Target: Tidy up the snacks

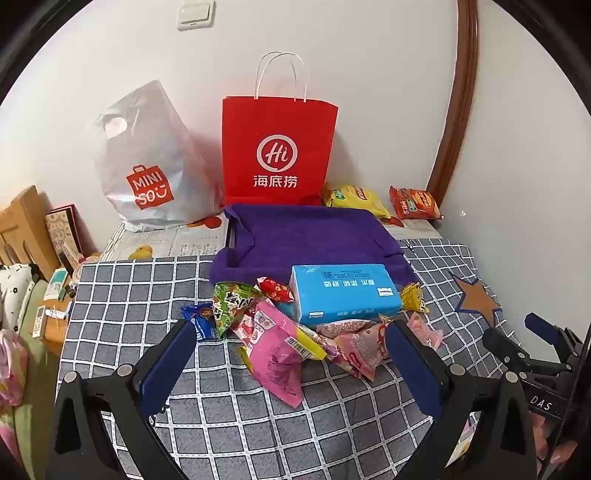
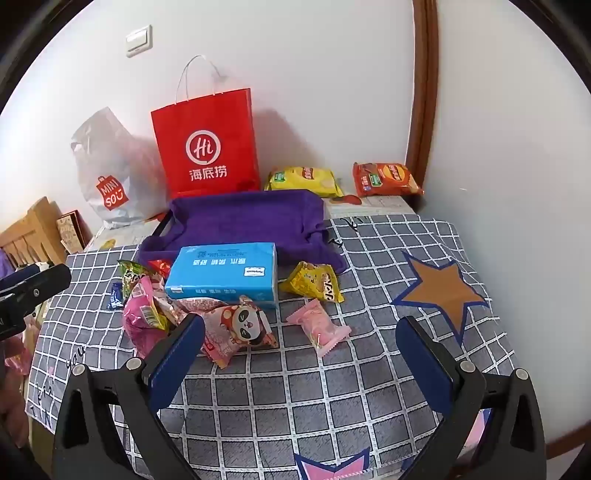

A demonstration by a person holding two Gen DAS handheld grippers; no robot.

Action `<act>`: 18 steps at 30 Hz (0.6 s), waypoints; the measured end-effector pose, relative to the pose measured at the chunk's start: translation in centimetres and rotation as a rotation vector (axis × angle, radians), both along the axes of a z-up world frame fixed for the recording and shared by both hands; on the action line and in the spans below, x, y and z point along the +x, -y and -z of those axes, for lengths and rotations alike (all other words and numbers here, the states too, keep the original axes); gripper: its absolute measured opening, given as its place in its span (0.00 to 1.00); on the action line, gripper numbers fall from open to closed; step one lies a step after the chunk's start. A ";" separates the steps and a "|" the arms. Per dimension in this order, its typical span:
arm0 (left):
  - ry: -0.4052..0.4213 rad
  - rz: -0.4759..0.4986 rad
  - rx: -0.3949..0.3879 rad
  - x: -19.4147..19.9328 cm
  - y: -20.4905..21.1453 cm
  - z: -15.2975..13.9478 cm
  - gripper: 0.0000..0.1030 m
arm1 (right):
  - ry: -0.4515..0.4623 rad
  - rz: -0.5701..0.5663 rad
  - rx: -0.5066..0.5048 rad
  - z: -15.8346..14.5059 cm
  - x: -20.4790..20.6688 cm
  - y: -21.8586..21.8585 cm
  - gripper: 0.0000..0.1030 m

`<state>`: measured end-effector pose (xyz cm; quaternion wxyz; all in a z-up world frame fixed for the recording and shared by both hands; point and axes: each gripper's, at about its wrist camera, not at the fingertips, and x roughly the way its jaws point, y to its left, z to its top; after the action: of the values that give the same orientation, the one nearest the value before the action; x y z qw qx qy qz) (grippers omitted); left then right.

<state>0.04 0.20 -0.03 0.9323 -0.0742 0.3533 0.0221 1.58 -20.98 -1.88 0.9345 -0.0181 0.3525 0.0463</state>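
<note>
You see a grey cloth [image 2: 332, 387] checked in white with a brown star; a purple towel [image 2: 243, 218]; a red paper bag [image 2: 207, 147]; a bright blue tissue pack [image 2: 225, 273]; pink wrappers [image 2: 317, 326].

A grey checked cloth [image 2: 332, 387] with an orange star [image 2: 441, 290] covers the desk. At twelve o'clock a light switch [image 1: 195, 14] sits on the white wall; at two o'clock, brown door trim [image 2: 423, 92].

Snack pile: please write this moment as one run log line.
left gripper: open, empty | right gripper: open, empty | snack pile: untouched beside blue box | red bag: upright
</note>
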 end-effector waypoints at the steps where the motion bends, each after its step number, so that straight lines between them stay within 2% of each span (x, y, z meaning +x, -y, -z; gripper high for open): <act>1: -0.003 0.001 -0.004 0.0 -0.2 0.0 0.99 | 0.000 0.001 0.004 0.0 0.0 0.0 0.99; 2: 0.010 0.002 0.033 0.0 0.2 0.0 0.99 | 0.000 0.001 0.009 0.0 0.0 0.0 0.99; 18: 0.017 -0.002 0.021 -0.3 0.1 -0.2 0.99 | 0.004 -0.012 0.021 0.1 -0.4 -0.1 0.99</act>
<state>-0.31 0.14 0.17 0.9360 -0.0651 0.3449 0.0262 1.22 -20.92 -1.95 0.9350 -0.0105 0.3502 0.0553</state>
